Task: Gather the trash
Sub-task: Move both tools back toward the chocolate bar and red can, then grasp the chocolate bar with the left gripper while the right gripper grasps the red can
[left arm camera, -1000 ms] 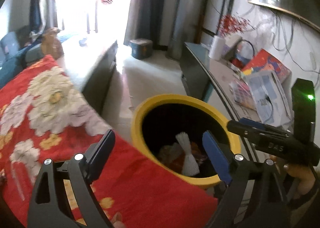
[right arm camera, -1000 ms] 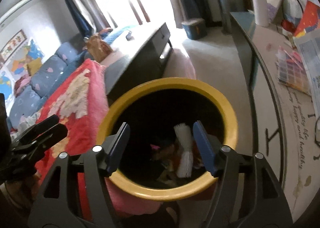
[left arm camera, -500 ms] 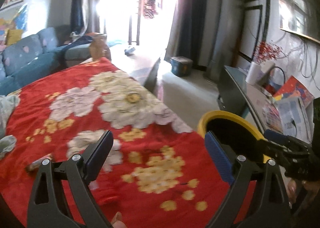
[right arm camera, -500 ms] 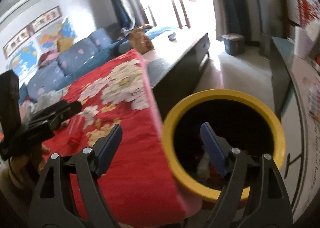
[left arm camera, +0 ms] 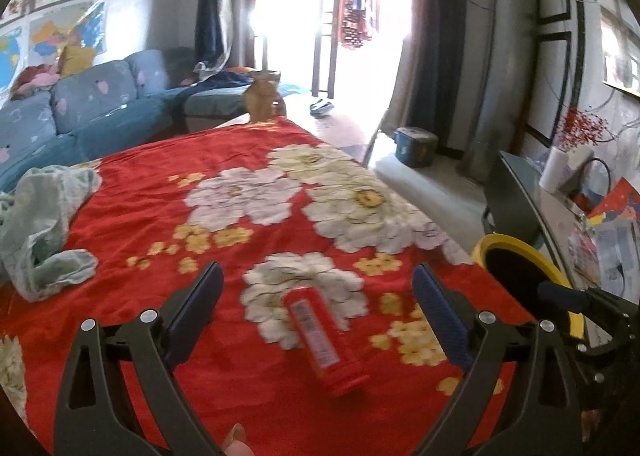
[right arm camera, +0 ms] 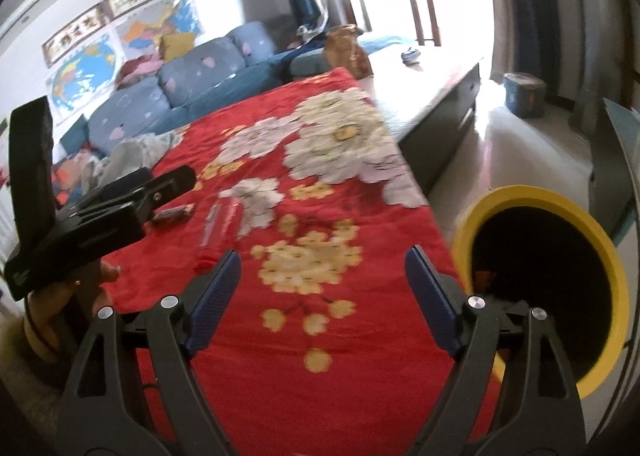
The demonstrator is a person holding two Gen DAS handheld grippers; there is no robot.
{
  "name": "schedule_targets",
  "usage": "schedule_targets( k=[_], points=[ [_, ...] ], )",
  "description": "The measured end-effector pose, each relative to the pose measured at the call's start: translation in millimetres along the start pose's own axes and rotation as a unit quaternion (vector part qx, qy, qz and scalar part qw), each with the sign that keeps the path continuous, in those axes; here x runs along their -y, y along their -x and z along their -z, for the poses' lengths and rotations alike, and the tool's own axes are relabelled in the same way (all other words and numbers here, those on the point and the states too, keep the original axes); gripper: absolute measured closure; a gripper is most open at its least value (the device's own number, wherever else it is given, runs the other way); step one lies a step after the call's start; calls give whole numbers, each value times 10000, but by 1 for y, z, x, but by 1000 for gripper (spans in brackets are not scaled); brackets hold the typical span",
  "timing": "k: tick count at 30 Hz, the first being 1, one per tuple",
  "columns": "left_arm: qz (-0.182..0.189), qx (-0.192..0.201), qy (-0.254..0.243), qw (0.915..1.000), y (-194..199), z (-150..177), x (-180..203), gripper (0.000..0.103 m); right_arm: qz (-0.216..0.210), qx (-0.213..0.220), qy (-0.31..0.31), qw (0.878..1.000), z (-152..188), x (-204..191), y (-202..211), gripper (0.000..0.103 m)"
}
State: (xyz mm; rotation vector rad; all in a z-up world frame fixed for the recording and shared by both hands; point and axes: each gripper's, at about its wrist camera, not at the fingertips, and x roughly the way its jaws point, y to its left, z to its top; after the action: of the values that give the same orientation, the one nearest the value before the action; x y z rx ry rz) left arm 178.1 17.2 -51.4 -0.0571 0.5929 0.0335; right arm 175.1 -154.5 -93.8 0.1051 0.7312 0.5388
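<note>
Red flowered cloth (left arm camera: 248, 159) carries a flat red packet (left arm camera: 320, 340) between the spread left gripper (left arm camera: 316, 304); right gripper (right arm camera: 322, 298) spread, empty; round yellow bin (right arm camera: 592, 240) beside.

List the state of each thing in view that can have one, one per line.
Left tongs: open, empty, over the red packet.
Right tongs: open, empty, above the blanket.
Red packet: lying flat on the blanket, not gripped.
Yellow bin: upright, uncovered, some trash inside.
Floral blanket: spread flat.
Green cloth: crumpled on the blanket.
Dark wrapper: lying on the blanket.
</note>
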Motion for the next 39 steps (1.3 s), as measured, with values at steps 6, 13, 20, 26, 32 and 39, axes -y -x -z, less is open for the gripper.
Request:
schedule_targets(
  k=[6, 13, 20, 26, 32, 39],
  points=[
    [-289, -64, 111, 9995, -1, 4, -28, 10, -165, -240, 293, 9991, -2, -30, -24, 27],
    [-592, -274, 523, 9965, -7, 12, -81, 11, -323, -496, 386, 9975, -2, -53, -51, 27],
    [-611, -717, 672, 9933, -28, 24, -114, 11, -579, -768, 352, 9947, -5, -74, -80, 31],
    [-426, -1004, 715, 9915, -45, 31, -129, 20, -816, -1161, 194, 9897, -1, -84, -109, 48],
    [-272, -1189, 783, 9894, -56, 40, -131, 48, -754, -1173, 241, 9899, 4, -84, -113, 74],
    [-137, -1203, 531, 9912, -51, 41, -114, 74, -738, -1093, 308, 9908, 11, -78, -98, 74]
  ],
)
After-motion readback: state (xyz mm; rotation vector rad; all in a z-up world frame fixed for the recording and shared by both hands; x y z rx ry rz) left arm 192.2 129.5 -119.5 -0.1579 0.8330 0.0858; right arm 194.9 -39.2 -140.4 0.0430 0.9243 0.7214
